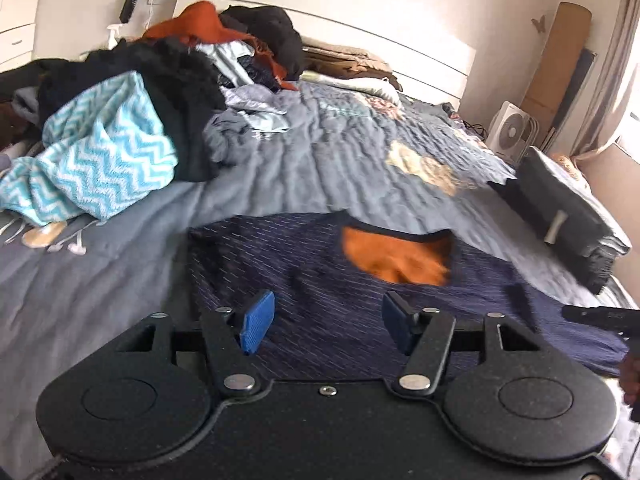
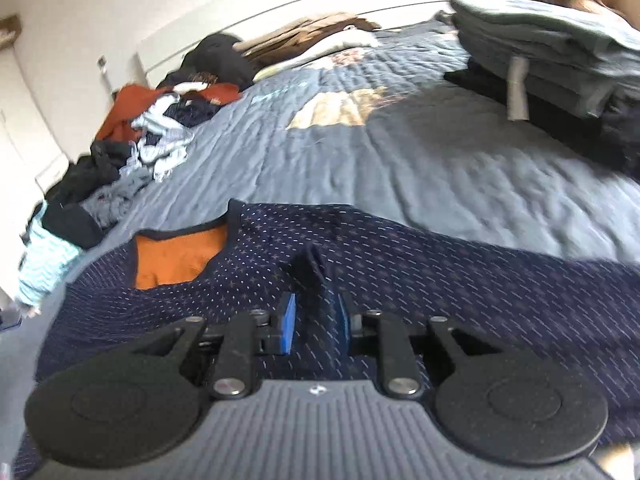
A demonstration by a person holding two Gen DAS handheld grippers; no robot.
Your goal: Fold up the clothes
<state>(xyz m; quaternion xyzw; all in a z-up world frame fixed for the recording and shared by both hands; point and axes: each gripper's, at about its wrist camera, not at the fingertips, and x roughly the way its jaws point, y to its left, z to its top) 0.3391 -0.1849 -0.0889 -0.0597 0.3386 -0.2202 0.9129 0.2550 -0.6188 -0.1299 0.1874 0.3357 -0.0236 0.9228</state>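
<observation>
Navy dotted garment with orange lining point(image 2: 400, 264) spread flat at near edge of grey quilted bed point(image 2: 400, 168). Right gripper point(image 2: 316, 320) clamped on a raised fold of it. Left gripper point(image 1: 326, 320) above it, blue pads apart, gripping nothing.

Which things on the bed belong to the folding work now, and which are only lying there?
In the job:
- navy patterned garment, orange inside its neck
- right claw, shut on a fold of it
- left claw, open above it

Lying about:
- unfolded clothes heap
- teal zigzag towel
- folded stack
- fan
</observation>
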